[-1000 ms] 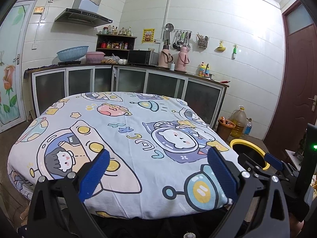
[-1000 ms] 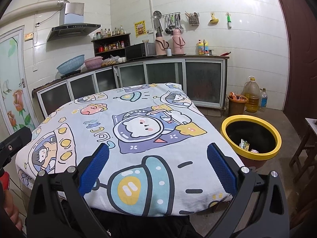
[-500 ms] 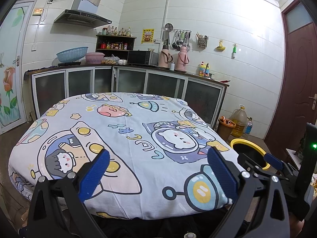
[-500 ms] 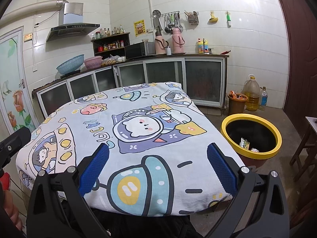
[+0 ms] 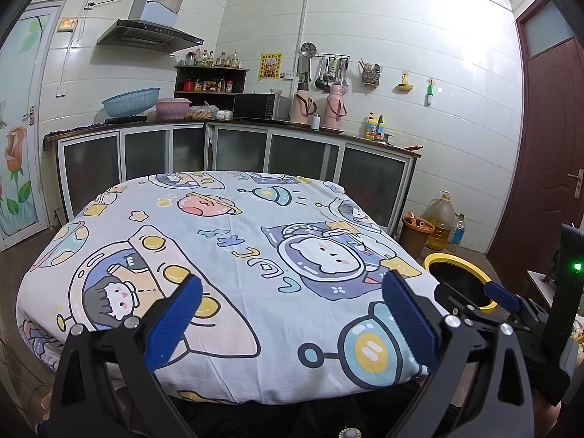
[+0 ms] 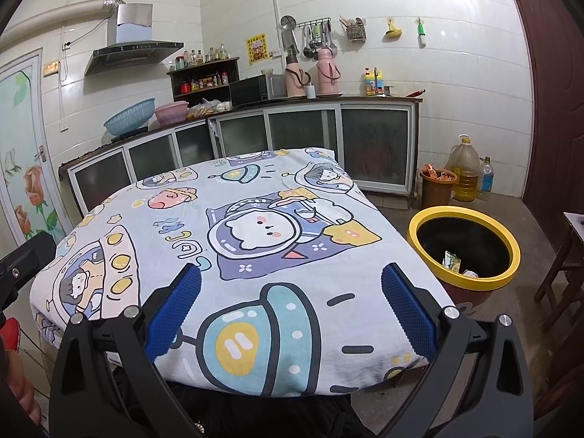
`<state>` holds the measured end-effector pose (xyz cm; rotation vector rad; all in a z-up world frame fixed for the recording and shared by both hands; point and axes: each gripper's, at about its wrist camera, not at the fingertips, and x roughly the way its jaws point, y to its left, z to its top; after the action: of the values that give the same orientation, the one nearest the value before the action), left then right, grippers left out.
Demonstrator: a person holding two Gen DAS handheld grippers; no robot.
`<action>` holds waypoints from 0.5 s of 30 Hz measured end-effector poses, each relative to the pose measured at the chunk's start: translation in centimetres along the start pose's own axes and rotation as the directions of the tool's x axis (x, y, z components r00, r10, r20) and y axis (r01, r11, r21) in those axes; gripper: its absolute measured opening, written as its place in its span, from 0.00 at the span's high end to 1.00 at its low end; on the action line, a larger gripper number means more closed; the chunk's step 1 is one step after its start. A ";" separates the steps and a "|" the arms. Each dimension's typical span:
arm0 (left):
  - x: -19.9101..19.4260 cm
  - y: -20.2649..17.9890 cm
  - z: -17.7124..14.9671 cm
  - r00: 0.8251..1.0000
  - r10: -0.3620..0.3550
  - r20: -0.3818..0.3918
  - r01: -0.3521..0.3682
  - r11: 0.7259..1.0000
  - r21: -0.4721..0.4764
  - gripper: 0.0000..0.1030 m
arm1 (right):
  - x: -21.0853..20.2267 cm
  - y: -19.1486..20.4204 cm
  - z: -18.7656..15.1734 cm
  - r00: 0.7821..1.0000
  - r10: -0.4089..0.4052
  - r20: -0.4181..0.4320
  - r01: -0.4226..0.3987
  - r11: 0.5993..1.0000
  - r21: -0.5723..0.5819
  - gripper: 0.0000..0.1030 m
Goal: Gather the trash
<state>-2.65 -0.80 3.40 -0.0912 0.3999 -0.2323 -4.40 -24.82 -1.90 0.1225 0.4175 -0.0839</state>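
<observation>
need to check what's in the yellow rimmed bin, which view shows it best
The right wrist view: the yellow-rimmed bin shows whole, open mouth visible with wrappers at the bottom. The left wrist view catches only part of its rim, with the right gripper blocking the rest.

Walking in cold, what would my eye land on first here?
Most likely the cartoon astronaut tablecloth that covers the table mid-room. Next, the yellow-rimmed bin on the floor to its right, with a few wrappers inside. Both blue-padded grippers, left gripper and right gripper, hang open and hold nothing.
</observation>
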 end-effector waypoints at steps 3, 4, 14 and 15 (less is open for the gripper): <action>0.0 0.0 0.0 1.000 -0.001 -0.002 0.001 1.000 0.000 0.08 | 0.1 0.0 -0.1 1.000 0.000 -0.004 0.000 1.000 0.001 0.08; 0.0 0.0 0.0 1.000 -0.001 -0.002 0.001 1.000 0.001 0.08 | 0.2 0.0 -0.1 1.000 0.000 -0.005 0.000 1.000 0.001 0.08; 0.0 0.0 0.0 1.000 -0.002 -0.002 0.002 1.000 0.001 0.08 | 0.2 0.3 -0.3 1.000 0.001 -0.011 -0.001 1.000 0.000 0.08; 0.0 0.0 0.0 1.000 -0.003 -0.002 0.003 1.000 0.001 0.08 | 0.2 0.2 -0.3 1.000 0.002 -0.012 -0.002 1.000 0.000 0.08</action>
<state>-2.64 -0.80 3.35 -0.0904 0.4013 -0.2354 -4.31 -24.56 -2.23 0.1237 0.4297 -0.0813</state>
